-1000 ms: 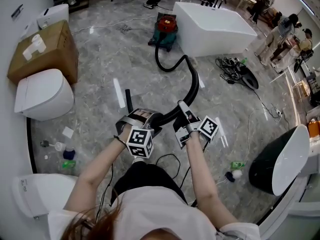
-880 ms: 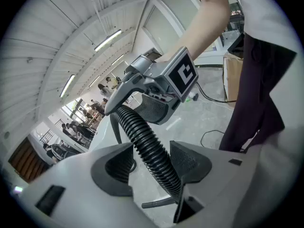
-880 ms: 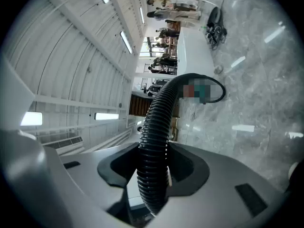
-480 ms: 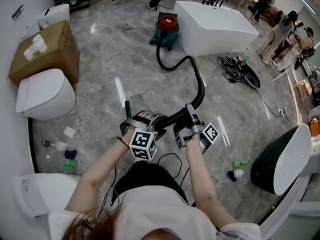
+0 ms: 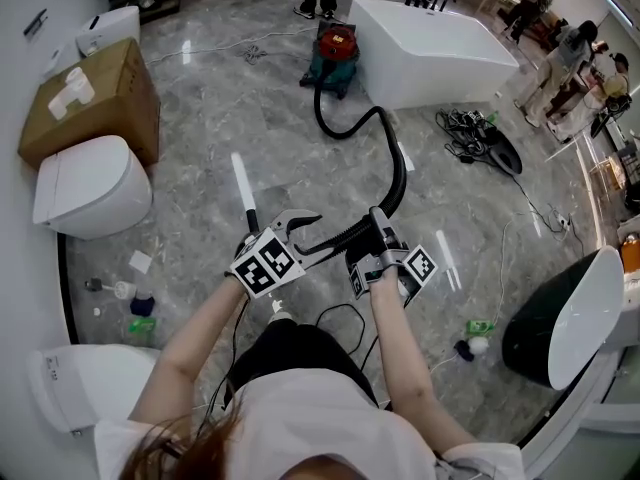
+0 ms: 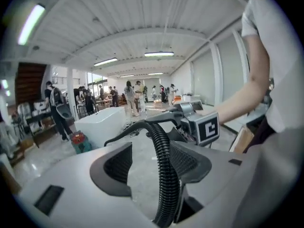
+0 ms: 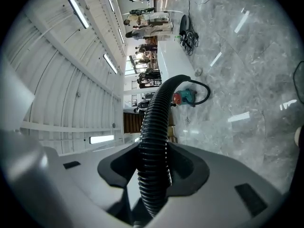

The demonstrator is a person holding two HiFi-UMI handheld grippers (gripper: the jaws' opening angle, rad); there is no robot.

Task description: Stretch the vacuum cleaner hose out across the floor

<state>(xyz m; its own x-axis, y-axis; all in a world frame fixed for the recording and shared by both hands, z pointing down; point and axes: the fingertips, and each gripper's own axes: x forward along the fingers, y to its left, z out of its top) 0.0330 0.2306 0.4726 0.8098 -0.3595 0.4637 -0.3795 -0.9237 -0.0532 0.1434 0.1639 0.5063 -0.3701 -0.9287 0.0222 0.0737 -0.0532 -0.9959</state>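
Left gripper (image 5: 312, 236): fingers released. We see the hose (image 5: 400, 173) running between them, lying against one finger with a clear gap to the other.
Right gripper (image 5: 380, 233): fingers clenched on the hose, with both pads against its ribbed wall.
Gripper spacing: near each other on the same stretch of hose, the left one at the near end. We see them in front of the person's body.
Hose: black and ribbed. It starts at the vacuum cleaner (image 5: 333, 56), loops on the floor (image 5: 250, 128), arcs up and comes down to the right gripper. From there it runs across to the left gripper.
Hose shape: curved, not straight. The part by the grippers is off the floor.
Vacuum cleaner: red and teal, far from us, standing on the floor just beside the white bathtub (image 5: 430, 53).
Floor: grey marble.
Background: people standing beyond the bathtub.
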